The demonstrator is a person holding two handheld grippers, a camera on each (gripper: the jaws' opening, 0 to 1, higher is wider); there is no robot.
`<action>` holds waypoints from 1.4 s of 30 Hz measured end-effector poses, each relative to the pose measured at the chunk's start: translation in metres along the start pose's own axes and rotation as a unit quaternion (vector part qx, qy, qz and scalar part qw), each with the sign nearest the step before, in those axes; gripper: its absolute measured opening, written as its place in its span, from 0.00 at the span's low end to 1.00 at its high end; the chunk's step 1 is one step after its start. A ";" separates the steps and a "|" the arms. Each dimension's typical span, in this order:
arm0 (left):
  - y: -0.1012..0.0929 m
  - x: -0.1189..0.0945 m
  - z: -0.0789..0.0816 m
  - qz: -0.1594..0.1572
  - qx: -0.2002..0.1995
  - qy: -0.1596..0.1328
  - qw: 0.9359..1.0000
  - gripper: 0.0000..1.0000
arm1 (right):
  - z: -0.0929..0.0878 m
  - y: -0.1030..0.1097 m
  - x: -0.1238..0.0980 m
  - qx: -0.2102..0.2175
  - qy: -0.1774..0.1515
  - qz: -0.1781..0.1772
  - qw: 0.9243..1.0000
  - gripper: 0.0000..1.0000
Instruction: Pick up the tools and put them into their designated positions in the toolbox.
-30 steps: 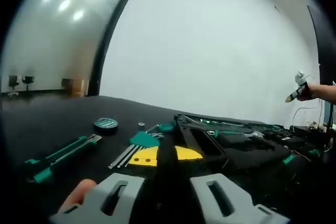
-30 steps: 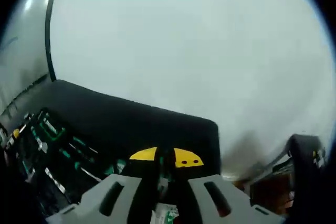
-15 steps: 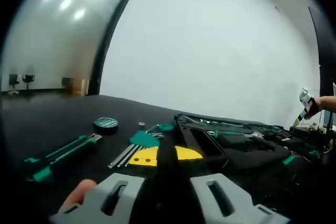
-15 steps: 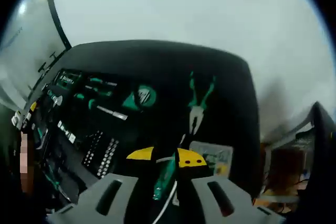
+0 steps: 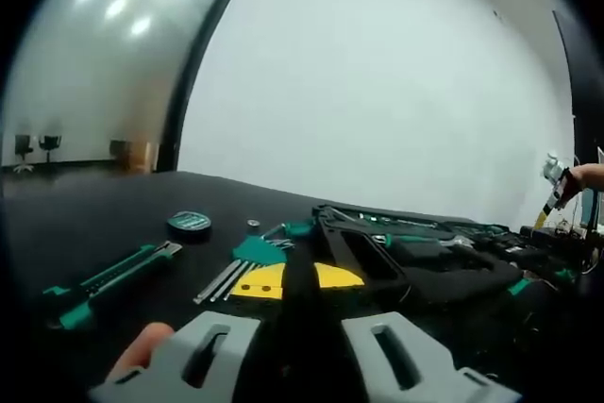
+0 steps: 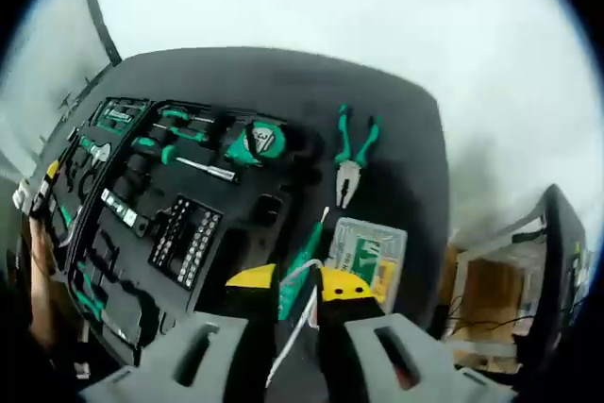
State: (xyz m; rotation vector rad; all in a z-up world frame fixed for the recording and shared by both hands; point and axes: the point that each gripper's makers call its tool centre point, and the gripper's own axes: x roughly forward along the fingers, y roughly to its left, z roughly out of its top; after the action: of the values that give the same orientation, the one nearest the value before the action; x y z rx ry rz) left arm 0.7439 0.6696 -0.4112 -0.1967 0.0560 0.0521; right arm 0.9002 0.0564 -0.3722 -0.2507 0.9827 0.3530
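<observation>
In the left gripper view, the left claw [image 5: 300,280] sits low over the black tabletop [image 5: 85,209], its yellow-tipped jaws drawn close together with nothing visible between them. Loose tools wait ahead: a green utility knife [image 5: 113,276] to the left, a round green tape roll [image 5: 189,224] further back, and a set of hex keys [image 5: 247,260] just beyond the jaw tips. The open toolbox [image 5: 425,257] lies to the right, and at the far right edge a hand [image 5: 583,176] holds a slim tool. In the right gripper view, the right claw [image 6: 293,285] looks down on the toolbox [image 6: 170,205] with its moulded slots, many already filled, including a tape measure [image 6: 257,142]. The jaws are clamped on a green-handled screwdriver [image 6: 300,261], whose shaft points away over the tabletop. Pliers [image 6: 351,153] and a small clear parts case [image 6: 368,254] lie just outside the tray on its right. The screwdriver looks pinched near one end, so it could swivel or slip as it is carried; if it comes down skewed, it may ride on the slot's edge rather than seat. A low swing could also knock the parts case or pliers nearby.
</observation>
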 end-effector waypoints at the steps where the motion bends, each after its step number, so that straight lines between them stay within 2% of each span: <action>1: 0.000 0.000 0.000 0.000 0.001 0.000 1.000 0.13 | 0.000 0.002 -0.005 -0.013 -0.002 0.004 1.000 0.10; 2: -0.001 0.000 0.000 0.000 0.002 0.001 1.000 0.13 | 0.003 0.001 -0.008 -0.040 -0.011 0.003 0.999 0.10; 4: 0.006 0.005 0.000 0.000 0.001 0.002 1.000 0.13 | 0.011 -0.009 -0.014 -0.080 -0.012 -0.036 0.996 0.10; 6: 0.014 0.010 0.001 0.000 0.000 0.003 1.000 0.13 | 0.033 -0.010 -0.017 -0.129 -0.053 -0.052 0.989 0.10; 7: 0.016 0.011 0.001 0.001 -0.001 0.003 1.000 0.13 | 0.038 -0.004 -0.018 -0.147 -0.063 -0.049 0.986 0.10; 8: 0.017 0.011 0.001 0.001 -0.001 0.002 1.000 0.13 | 0.050 0.001 -0.017 -0.184 -0.085 -0.042 0.978 0.10; 9: 0.017 0.011 0.001 0.002 -0.002 0.002 1.000 0.13 | 0.056 0.000 -0.016 -0.188 -0.099 -0.050 0.976 0.10; 10: 0.018 0.012 0.001 0.002 -0.002 0.002 1.000 0.13 | 0.064 -0.011 -0.010 -0.166 -0.103 -0.078 0.978 0.10; 11: 0.019 0.013 0.001 0.002 -0.003 0.002 1.000 0.13 | 0.069 -0.017 -0.006 -0.154 -0.108 -0.091 0.978 0.10; 12: 0.020 0.013 0.001 0.002 -0.003 0.002 1.000 0.13 | 0.075 -0.027 0.001 -0.124 -0.117 -0.105 0.980 0.10; 13: 0.015 0.010 0.001 0.003 -0.002 0.001 1.000 0.13 | 0.075 -0.030 0.004 -0.114 -0.115 -0.107 0.981 0.12; 14: 0.013 0.009 0.001 0.003 -0.002 0.000 1.000 0.13 | 0.078 -0.039 0.013 -0.081 -0.111 -0.107 0.985 0.16; 16: 0.013 0.008 0.001 0.002 -0.002 0.000 1.000 0.13 | 0.082 -0.045 0.030 -0.034 -0.109 -0.084 0.990 0.24; 17: 0.013 0.009 0.001 0.002 -0.001 0.000 1.000 0.13 | 0.084 -0.052 0.037 -0.016 -0.106 -0.088 0.990 0.27; 19: 0.016 0.012 0.000 0.001 0.000 0.000 1.000 0.13 | 0.092 -0.065 0.052 -0.011 -0.117 -0.094 0.989 0.24; 21: 0.016 0.012 0.000 0.000 0.001 0.000 1.000 0.12 | 0.099 -0.075 0.067 0.015 -0.133 -0.099 0.986 0.24; 22: 0.016 0.012 0.000 0.000 0.002 0.000 1.000 0.12 | 0.103 -0.076 0.076 0.027 -0.144 -0.089 0.985 0.24; 26: 0.017 0.013 0.000 -0.001 0.004 -0.002 1.000 0.12 | 0.099 -0.081 0.110 0.058 -0.130 -0.082 0.986 0.31; 27: 0.017 0.013 0.000 -0.001 0.004 -0.002 1.000 0.12 | 0.097 -0.091 0.117 0.056 -0.126 -0.108 0.985 0.29; 28: 0.018 0.013 0.000 -0.001 0.004 -0.002 1.000 0.12 | 0.099 -0.094 0.120 0.053 -0.128 -0.114 0.984 0.24; 30: 0.017 0.013 0.001 -0.001 0.006 -0.002 1.000 0.12 | 0.105 -0.103 0.131 0.066 -0.143 -0.128 0.979 0.22; 32: 0.016 0.013 0.001 -0.002 0.006 -0.002 1.000 0.12 | 0.105 -0.101 0.146 0.096 -0.146 -0.110 0.978 0.22; 34: 0.013 0.011 0.000 -0.002 0.006 -0.003 1.000 0.12 | 0.095 -0.096 0.163 0.114 -0.125 -0.100 0.980 0.22; 35: 0.011 0.009 0.000 -0.001 0.007 -0.004 1.000 0.12 | 0.107 -0.096 0.166 0.135 -0.160 -0.083 0.974 0.16; 36: 0.010 0.008 0.000 -0.001 0.008 -0.004 1.000 0.12 | 0.105 -0.090 0.169 0.140 -0.144 -0.059 0.978 0.12; 37: 0.010 0.008 0.000 -0.001 0.008 -0.005 1.000 0.12 | 0.103 -0.095 0.166 0.141 -0.143 -0.076 0.977 0.10; 38: 0.010 0.008 0.000 -0.001 0.009 -0.005 1.000 0.12 | 0.114 -0.088 0.161 0.130 -0.177 -0.056 0.974 0.07; 39: 0.010 0.008 0.000 -0.001 0.009 -0.005 1.000 0.12 | 0.119 -0.087 0.155 0.121 -0.193 -0.055 0.972 0.06; 40: 0.010 0.008 0.000 -0.001 0.009 -0.005 1.000 0.12 | 0.127 -0.090 0.143 0.099 -0.220 -0.081 0.967 0.06; 42: 0.009 0.007 0.001 -0.003 0.011 -0.005 1.000 0.12 | 0.138 -0.085 0.122 0.084 -0.272 -0.075 0.956 0.06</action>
State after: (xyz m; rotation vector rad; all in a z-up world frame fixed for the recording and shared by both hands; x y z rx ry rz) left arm 0.7508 0.6789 -0.4128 -0.1756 0.0452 0.0466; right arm 1.1013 0.0501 -0.3981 -0.0624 0.4412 0.1807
